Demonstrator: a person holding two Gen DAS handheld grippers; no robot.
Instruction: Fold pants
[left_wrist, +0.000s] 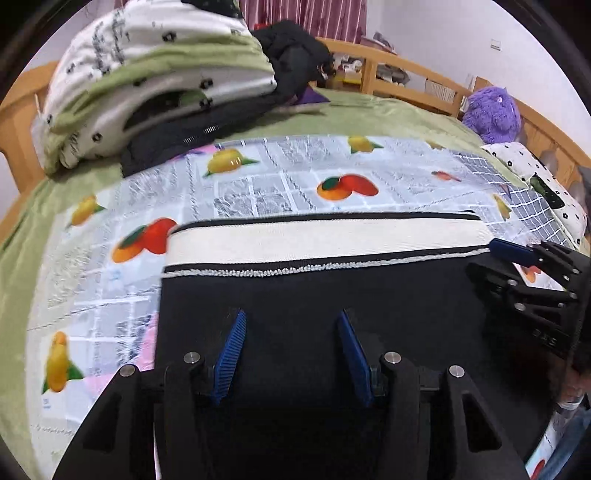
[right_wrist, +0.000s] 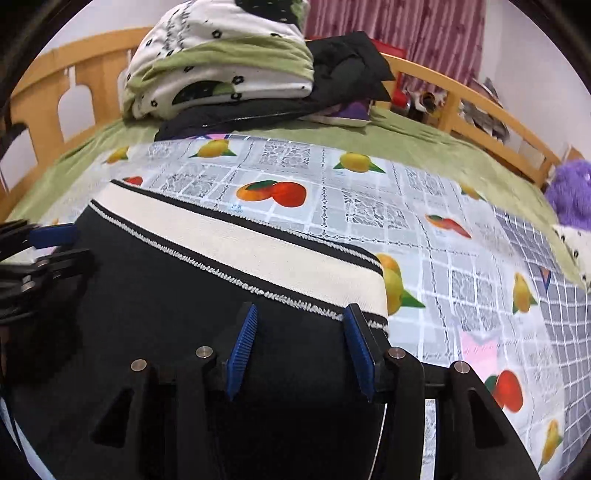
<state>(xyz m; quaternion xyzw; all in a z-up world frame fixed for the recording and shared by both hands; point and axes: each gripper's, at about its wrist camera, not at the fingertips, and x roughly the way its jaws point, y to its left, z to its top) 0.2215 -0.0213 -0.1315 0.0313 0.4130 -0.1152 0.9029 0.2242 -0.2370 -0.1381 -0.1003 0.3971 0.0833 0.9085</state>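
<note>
Black pants (left_wrist: 314, 295) lying flat on the fruit-print cloth (left_wrist: 258, 184) over the bed (left_wrist: 369, 110), cream waistband (left_wrist: 325, 240) on top and toward twelve o'clock in the left wrist view. Looks folded over at least once already: a compact, squared block with the waistband laid across the dark fabric, left edge straight, no loose legs trailing in either view. Judged well along, perhaps near the end; whether another fold is wanted cannot be told, since the near part of the block is hidden beneath the tools.

Left gripper (left_wrist: 291, 343) poised over the dark fabric at six o'clock, jaws parted about halfway, blue pads (left_wrist: 231, 358) clear of each other, nothing pinched between them. Right gripper (right_wrist: 301, 347) likewise half open above the pants' right corner, waistband end (right_wrist: 369, 291) just beyond its tip at one o'clock, no cloth caught. Same right gripper visible at three o'clock in the left view, beside the waistband's end.

Left to do, as a guess: a last tidy fold or a smoothing of the block, then setting it aside. Stack of bedding (left_wrist: 159, 85) and dark clothes (left_wrist: 291, 55) at eleven o'clock, purple plush toy (left_wrist: 491, 110) at two o'clock, both well apart from the pants.
</note>
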